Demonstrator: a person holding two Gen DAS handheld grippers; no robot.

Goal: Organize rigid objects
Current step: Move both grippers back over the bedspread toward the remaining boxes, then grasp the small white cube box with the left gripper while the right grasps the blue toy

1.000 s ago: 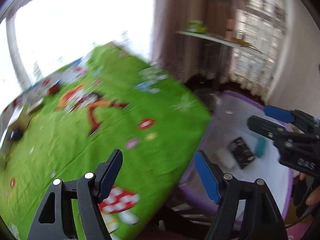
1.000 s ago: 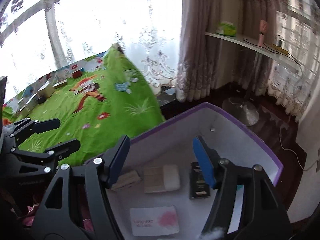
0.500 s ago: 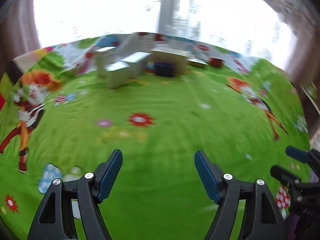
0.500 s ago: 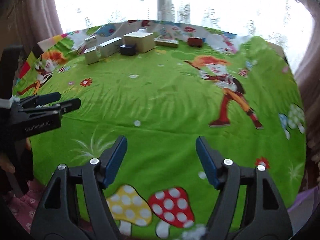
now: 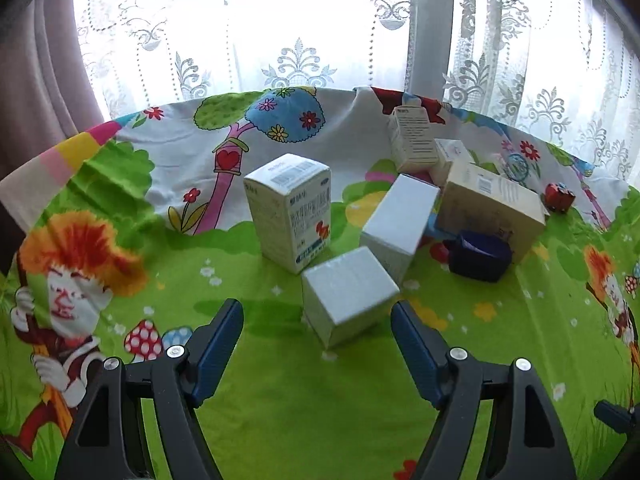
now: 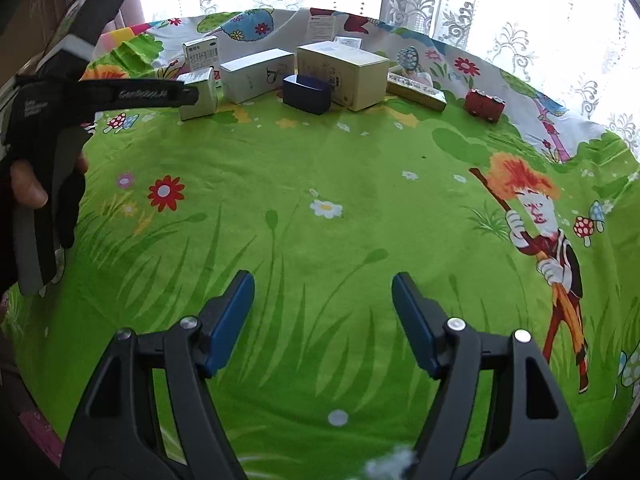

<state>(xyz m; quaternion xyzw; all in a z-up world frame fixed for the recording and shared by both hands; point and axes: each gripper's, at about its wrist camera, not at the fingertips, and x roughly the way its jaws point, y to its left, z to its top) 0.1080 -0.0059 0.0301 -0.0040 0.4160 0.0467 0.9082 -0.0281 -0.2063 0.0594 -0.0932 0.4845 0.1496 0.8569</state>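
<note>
A small silver-white box [image 5: 348, 296] lies on the green cartoon cloth [image 5: 280, 400] just ahead of my left gripper [image 5: 316, 340]. That gripper is open, with the box's near corner in line with the gap and untouched. Behind it stand a barcode-printed box [image 5: 290, 212], a long white box [image 5: 396, 224], a dark blue open box [image 5: 478, 256] and a big beige box [image 5: 492, 204]. My right gripper [image 6: 322, 316] is open over bare cloth, far from the cluster of boxes [image 6: 258, 74]. In the right wrist view, one of the left gripper's fingers [image 6: 152, 94] reaches the silver box [image 6: 198, 92].
A tall printed box [image 5: 414, 140] and a small red object [image 5: 558, 198] stand at the back by the lace curtain [image 5: 300, 40]. A flat gold box [image 6: 416, 90] lies right of the beige one. A person's hand [image 6: 28, 188] holds the left gripper.
Both views swung from the purple-rimmed white bin across to the green cloth. The left gripper then closed in on the group of boxes; the right one stayed further back over the cloth.
</note>
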